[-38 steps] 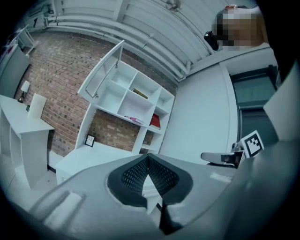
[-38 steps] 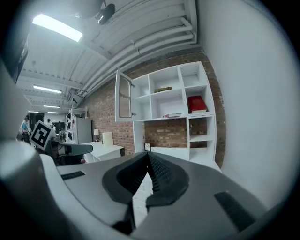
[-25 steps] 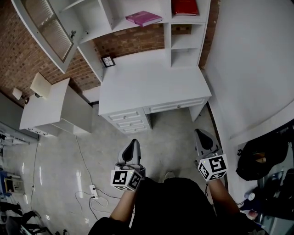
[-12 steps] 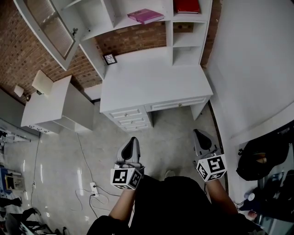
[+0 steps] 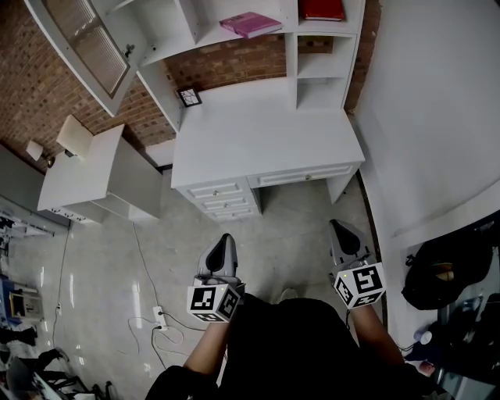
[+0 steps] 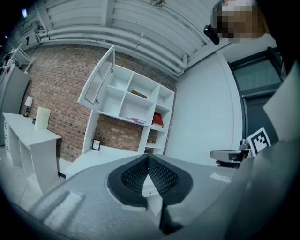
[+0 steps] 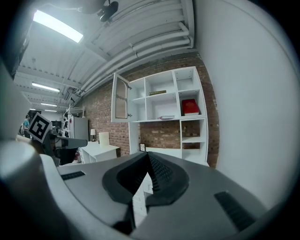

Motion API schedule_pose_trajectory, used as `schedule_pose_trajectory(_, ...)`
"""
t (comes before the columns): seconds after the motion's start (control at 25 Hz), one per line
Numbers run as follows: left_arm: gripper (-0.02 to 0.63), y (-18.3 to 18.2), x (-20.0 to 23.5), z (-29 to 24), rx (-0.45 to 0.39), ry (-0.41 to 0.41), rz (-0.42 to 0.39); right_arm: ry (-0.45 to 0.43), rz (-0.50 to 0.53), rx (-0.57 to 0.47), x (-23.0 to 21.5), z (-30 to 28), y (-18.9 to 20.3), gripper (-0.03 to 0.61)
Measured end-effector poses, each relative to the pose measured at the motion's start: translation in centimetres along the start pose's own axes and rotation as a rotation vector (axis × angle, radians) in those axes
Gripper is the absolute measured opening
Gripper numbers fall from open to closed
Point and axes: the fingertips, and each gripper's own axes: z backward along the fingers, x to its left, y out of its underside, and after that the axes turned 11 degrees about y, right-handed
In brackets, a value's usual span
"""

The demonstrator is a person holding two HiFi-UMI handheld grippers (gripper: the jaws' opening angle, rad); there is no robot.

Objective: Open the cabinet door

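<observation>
One large white desk (image 5: 258, 133) fills the middle of the head view. It backs onto a brick wall (image 5: 31, 94), and a white shelf unit (image 5: 308, 74) rises from its far edge. We note a lower white side table (image 5: 82, 168) to its left, on the pale tiled floor (image 5: 101, 258).

The cabinet door (image 5: 82, 43), white-framed with a pale panel, hangs at the shelf unit's upper left corner. It is swung wide out to the left, leaving its compartment open. Both gripper views show it high up and angled away from the shelves.

The left gripper (image 5: 226, 241) and right gripper (image 5: 337, 228) are low over the floor on our side of the desk, one at each side of the person's body, pointing toward the desk. Each has its jaws pressed together with nothing between the pads. The door is well apart from both, beyond the desk and above it.

Smaller items:
- a pink book (image 5: 251, 23) and a red book (image 5: 322, 8) on the shelves
- a small dark-framed picture (image 5: 188, 96) at the desk's back left corner
- a power strip (image 5: 159, 318) with cables on the floor
</observation>
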Motion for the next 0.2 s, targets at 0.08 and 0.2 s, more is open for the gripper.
schedule_pose_trajectory(0.08,0.018,-0.17,-0.1,-0.34,-0.005,-0.001,-0.003,-0.003,0.003,-0.003,-0.26,-0.19,-0.08,0.002)
schedule_pose_trajectory(0.2,0.018,-0.3,-0.1,-0.92,-0.011,-0.004,-0.006,-0.003,0.007,-0.009,-0.77,-0.67,-0.22,0.002)
